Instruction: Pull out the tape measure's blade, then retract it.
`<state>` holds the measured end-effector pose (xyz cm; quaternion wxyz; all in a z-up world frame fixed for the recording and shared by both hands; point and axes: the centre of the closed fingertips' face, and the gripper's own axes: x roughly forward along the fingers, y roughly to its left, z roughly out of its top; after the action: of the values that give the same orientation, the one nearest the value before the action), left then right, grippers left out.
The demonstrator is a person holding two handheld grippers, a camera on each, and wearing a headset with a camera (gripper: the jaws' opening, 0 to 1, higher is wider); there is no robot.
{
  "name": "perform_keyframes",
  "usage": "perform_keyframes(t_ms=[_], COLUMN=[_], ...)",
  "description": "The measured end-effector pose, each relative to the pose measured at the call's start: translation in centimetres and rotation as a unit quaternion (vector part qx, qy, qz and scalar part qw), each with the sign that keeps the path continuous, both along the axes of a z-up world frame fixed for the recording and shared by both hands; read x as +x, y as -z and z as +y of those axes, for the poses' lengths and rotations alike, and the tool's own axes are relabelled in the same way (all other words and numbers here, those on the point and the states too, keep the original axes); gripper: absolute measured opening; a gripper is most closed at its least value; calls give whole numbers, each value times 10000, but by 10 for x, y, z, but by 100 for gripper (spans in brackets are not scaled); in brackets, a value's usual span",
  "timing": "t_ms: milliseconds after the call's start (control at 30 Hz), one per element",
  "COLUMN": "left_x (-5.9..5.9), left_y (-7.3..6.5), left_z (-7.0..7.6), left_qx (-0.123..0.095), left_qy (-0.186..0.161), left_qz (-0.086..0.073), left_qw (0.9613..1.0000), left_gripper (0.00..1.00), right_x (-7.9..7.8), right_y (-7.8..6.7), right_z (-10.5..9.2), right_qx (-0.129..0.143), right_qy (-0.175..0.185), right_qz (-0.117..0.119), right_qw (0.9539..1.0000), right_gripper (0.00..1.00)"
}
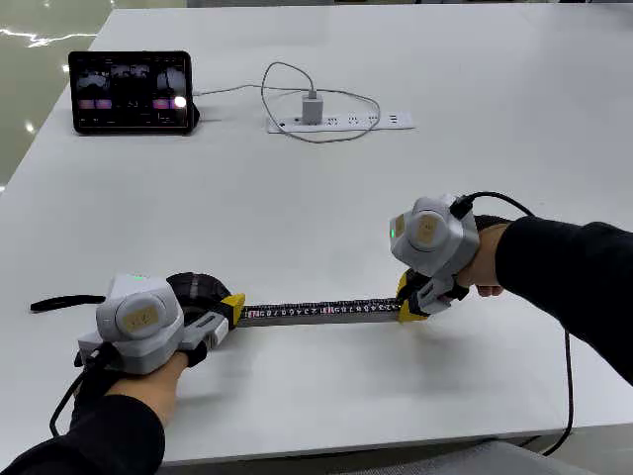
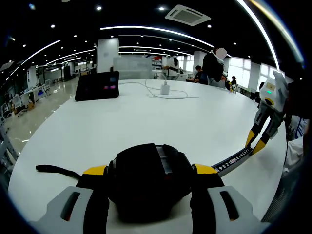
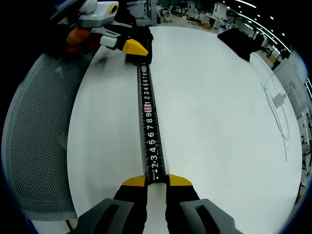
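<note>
Left gripper (image 2: pixel 150 169), near the worktop's (image 1: pixel 297 198) front edge, clamped around tape measure case (image 1: pixel 198 290). Right gripper (image 3: pixel 157 181) pinches blade (image 1: pixel 316 312) tip. Blade drawn out flat; next, probably ease it back in.

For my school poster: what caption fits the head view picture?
The left gripper holds the tape measure case while the right gripper pinches the pulled-out blade on a table.

Open office; white worktable (image 1: pixel 326 168); glossy floor (image 1: pixel 40 79); ceiling strip lights (image 2: pixel 146 28); bright windows (image 2: pixel 241 68); grey mesh chair (image 3: pixel 34 146).
</note>
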<state>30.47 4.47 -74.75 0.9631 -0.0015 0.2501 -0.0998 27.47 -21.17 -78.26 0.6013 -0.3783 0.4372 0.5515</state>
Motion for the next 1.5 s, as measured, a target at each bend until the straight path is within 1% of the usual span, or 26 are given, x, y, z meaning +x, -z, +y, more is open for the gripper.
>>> perform_keyframes(t_ms=[100, 200, 267, 333, 567, 733, 1033, 1233, 1367, 1500], left_x=[0, 0, 0, 0, 0, 0, 0, 0, 0, 0], left_y=[0, -1, -1, 0, 0, -1, 0, 0, -1, -1], left_z=[0, 0, 0, 0, 0, 0, 0, 0, 0, 0], left_qx=[-7, -7, -5, -7, -17, -18, -22, -24, -25, -24], left_qy=[0, -2, -1, -2, -11, -7, -3, -3, -2, 0], left_qz=[-1, 0, -6, -6, -11, -12, -6, -4, -5, -5], left_qw=[10000, 10000, 10000, 10000, 10000, 10000, 10000, 10000, 10000, 10000], left_gripper=[64, 64, 64, 64, 64, 64, 64, 64, 64, 64], right_x=[0, 0, 0, 0, 0, 0, 0, 1, 1, 0], right_y=[0, 0, 0, 0, 1, 0, 0, 0, 0, 0], right_z=[2, 3, 4, 5, 10, 12, 15, 16, 17, 19], right_qx=[18, 35, 75, 75, -28, -13, -4, 110, 275, 245], right_qy=[180, 144, 213, 222, 114, 91, -146, -300, -260, -313], right_qz=[70, 82, 120, 109, 35, 57, -17, -56, -53, -60], right_qw=[9998, 9999, 9997, 9997, 9999, 9999, 9999, 9995, 9993, 9992], right_gripper=[10, 10, 10, 10, 10, 10, 10, 10, 10, 10])
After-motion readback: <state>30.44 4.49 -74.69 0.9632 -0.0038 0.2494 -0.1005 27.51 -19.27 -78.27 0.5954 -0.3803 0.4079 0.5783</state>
